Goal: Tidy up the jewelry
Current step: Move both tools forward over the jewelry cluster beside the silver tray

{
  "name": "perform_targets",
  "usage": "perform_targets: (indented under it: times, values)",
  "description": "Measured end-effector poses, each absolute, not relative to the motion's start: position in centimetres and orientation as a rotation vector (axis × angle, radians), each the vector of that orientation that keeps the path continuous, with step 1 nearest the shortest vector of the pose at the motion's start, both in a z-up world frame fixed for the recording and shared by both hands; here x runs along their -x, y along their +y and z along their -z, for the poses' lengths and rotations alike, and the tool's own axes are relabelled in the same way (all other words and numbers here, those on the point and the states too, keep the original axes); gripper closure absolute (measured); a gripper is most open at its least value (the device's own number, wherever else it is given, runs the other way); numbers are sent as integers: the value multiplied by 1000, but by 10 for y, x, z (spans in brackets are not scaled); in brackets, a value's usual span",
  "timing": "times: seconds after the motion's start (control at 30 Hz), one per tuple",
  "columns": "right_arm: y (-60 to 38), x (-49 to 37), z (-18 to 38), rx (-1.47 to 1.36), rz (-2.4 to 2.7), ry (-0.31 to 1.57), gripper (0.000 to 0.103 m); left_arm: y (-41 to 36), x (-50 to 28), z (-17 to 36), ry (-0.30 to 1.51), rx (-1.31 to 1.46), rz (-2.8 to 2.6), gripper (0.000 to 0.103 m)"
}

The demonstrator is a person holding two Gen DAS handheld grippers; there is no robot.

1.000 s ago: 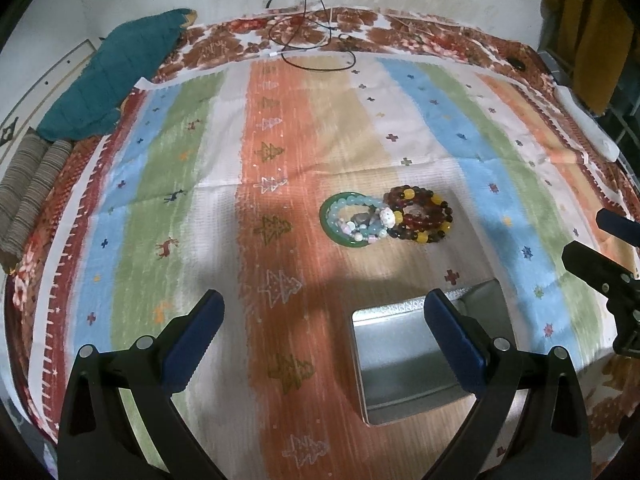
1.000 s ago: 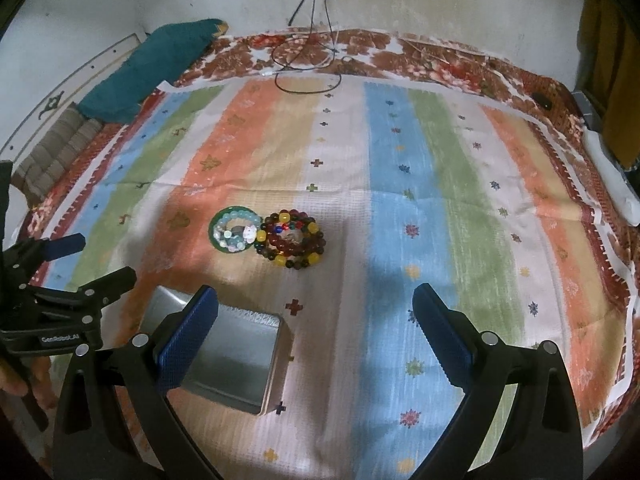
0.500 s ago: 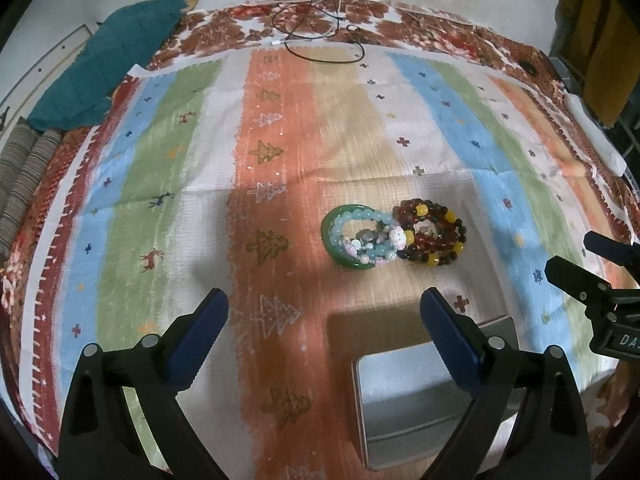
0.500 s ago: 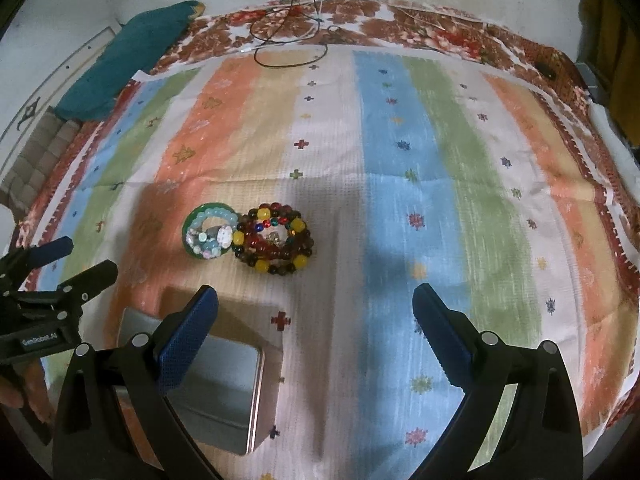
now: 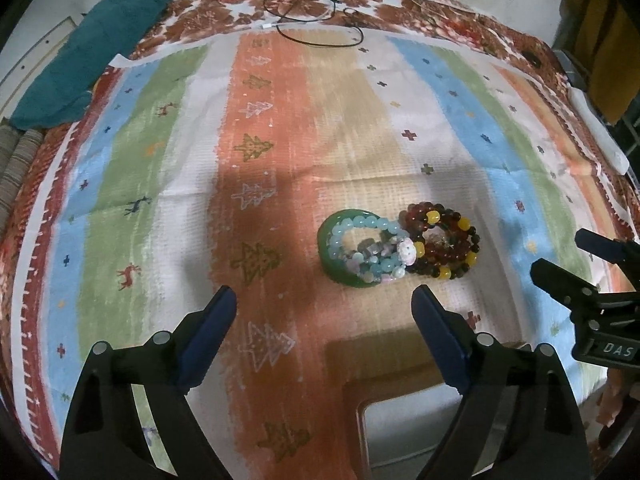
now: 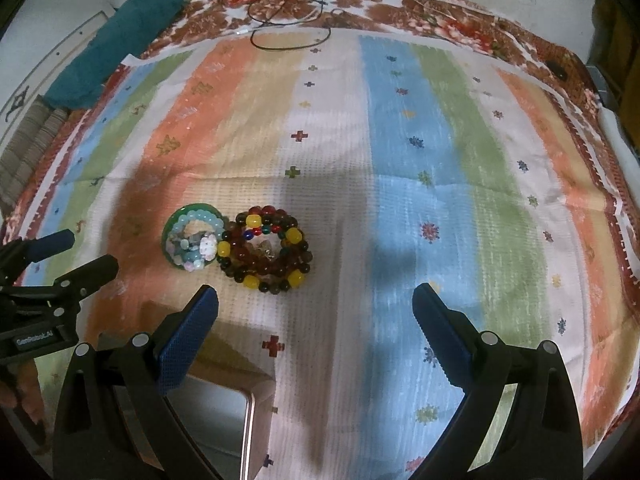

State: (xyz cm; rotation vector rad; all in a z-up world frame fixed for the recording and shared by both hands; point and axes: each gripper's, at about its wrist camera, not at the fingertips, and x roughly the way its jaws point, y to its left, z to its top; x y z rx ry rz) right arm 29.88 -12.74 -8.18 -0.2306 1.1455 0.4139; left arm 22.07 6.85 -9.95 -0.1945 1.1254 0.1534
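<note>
So there's a green bangle [image 5: 334, 258] lying flat with pale blue-and-pink beaded bracelets [image 5: 372, 254] piled inside it, touching a heap of dark red, brown and yellow beaded bracelets [image 5: 442, 246]. An open silver metal tin [image 5: 404, 432] sits nearby, closer to us.

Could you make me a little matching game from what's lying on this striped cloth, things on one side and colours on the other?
Things:
1. bangle
2. metal tin
3. folded blanket
4. cable

Colours:
A. black
B. teal
C. green
D. silver-grey

Pairs: 1-C, 2-D, 3-B, 4-A
</note>
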Motion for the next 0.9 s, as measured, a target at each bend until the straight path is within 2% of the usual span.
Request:
perform_targets:
  times: [0.23,0.67,0.7,0.77,0.9]
  values:
    - [-123,-312,92,217,-415,1177,4,73,-235,114,1163,202,-174,19]
    - [-113,-333,108,240,-394,1176,5,75,-259,142,1220,219,-125,42]
    - [-113,-334,111,242,-391,1182,6,75,-261,143,1224,218,-122,43]
    - [-112,-338,117,248,-387,1197,17,74,-264,147,1232,218,-112,48]
    - [-109,-342,121,250,-392,1205,17,74,-269,150,1240,225,-102,53]
